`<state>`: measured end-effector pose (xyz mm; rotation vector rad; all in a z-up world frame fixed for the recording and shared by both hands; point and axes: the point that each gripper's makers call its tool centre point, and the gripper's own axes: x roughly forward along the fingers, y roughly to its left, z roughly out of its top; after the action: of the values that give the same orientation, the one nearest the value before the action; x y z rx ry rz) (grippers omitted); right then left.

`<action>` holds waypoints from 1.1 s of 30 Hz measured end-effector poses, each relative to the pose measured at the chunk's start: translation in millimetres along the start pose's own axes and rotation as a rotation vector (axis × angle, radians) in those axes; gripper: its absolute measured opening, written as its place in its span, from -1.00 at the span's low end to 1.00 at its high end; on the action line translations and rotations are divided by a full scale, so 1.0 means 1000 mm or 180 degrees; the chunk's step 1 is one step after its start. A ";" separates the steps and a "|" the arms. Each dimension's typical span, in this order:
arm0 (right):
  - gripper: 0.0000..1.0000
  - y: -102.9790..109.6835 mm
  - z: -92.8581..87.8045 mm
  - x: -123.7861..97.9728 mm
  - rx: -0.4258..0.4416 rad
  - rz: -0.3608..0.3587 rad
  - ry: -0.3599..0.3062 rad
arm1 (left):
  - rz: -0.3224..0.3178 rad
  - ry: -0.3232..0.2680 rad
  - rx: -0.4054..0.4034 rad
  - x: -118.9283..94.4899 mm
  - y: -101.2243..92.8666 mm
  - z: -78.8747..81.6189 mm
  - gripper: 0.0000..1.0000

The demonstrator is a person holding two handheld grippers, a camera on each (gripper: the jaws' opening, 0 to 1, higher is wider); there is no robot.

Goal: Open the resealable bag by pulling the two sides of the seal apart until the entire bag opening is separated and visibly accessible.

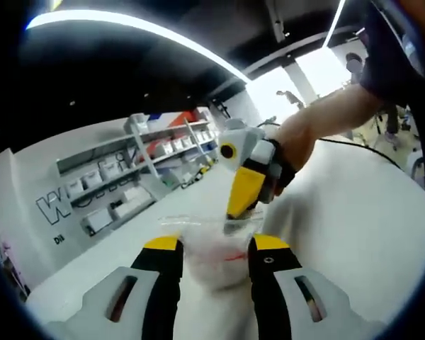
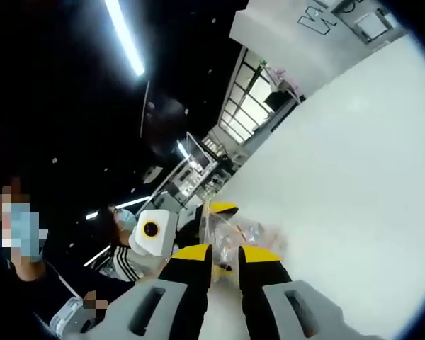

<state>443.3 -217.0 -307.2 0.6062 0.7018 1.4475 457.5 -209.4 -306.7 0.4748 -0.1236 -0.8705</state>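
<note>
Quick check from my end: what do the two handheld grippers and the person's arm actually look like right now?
Both grippers, left and right, have pale grey bodies with slotted fronts, black jaws and yellow tips. In the left gripper view the right one shows a yellow finger under a grey housing. The hand holding it wears a black strap; a dark short sleeve covers the upper arm.

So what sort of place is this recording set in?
Probably a large indoor showroom or lab hall: a white table, wall shelving stocked with boxes beside big lettering, and long ceiling strip lights.
</note>
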 end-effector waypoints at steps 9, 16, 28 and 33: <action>-0.78 0.001 0.001 0.004 0.0177 0.0122 -0.0109 | -0.0023 0.0000 -0.0016 0.001 -0.002 0.000 -0.27; -0.80 0.000 0.006 0.006 0.0321 0.0189 -0.0234 | -0.0035 -0.0013 -0.0034 0.001 -0.002 0.001 -0.27; -0.82 0.001 0.010 0.009 0.0387 0.0244 -0.0280 | -0.0040 -0.0018 -0.0038 0.001 -0.003 0.001 -0.27; -0.82 0.001 0.011 0.009 0.0395 0.0255 -0.0302 | -0.0042 -0.0018 -0.0040 0.001 -0.003 0.001 -0.27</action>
<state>450.8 -207.3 -299.1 0.8018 0.7027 1.4462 456.3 -211.9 -307.5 0.4620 -0.1202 -0.8851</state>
